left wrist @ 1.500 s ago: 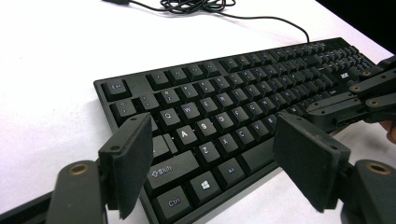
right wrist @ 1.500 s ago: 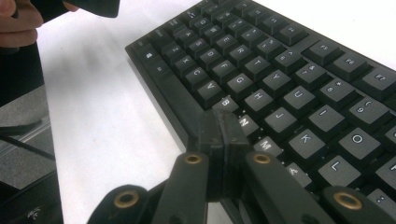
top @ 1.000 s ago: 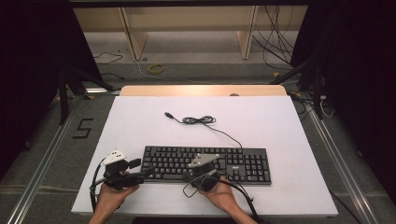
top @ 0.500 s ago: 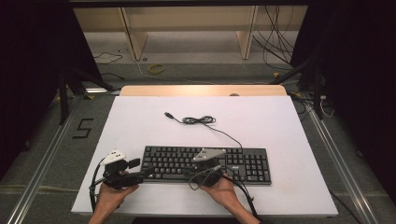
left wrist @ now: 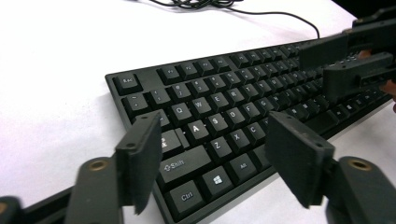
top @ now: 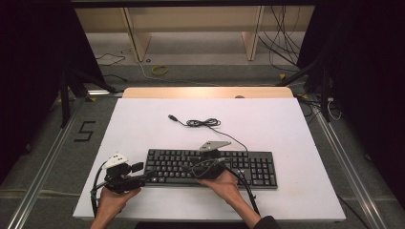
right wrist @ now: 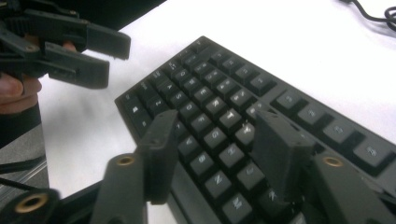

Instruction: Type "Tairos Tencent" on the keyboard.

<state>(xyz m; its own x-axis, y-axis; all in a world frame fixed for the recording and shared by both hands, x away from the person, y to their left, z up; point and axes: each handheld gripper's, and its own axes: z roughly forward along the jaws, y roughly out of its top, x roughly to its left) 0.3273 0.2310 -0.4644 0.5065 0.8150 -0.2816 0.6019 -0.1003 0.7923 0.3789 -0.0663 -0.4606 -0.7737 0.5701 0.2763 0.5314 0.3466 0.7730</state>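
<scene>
White tabletop (top: 143,124) carries a long black plastic keyboard (top: 248,167) along its near edge, its thin black cable (top: 205,123) coiled farther back. Over the key rows hangs the right gripper (right wrist: 212,154), jaws just opening with nothing between them, probably released after pressing. At the keyboard's left end waits the left gripper (left wrist: 212,158), jaws apart and just narrowing, likely steadying.
</scene>
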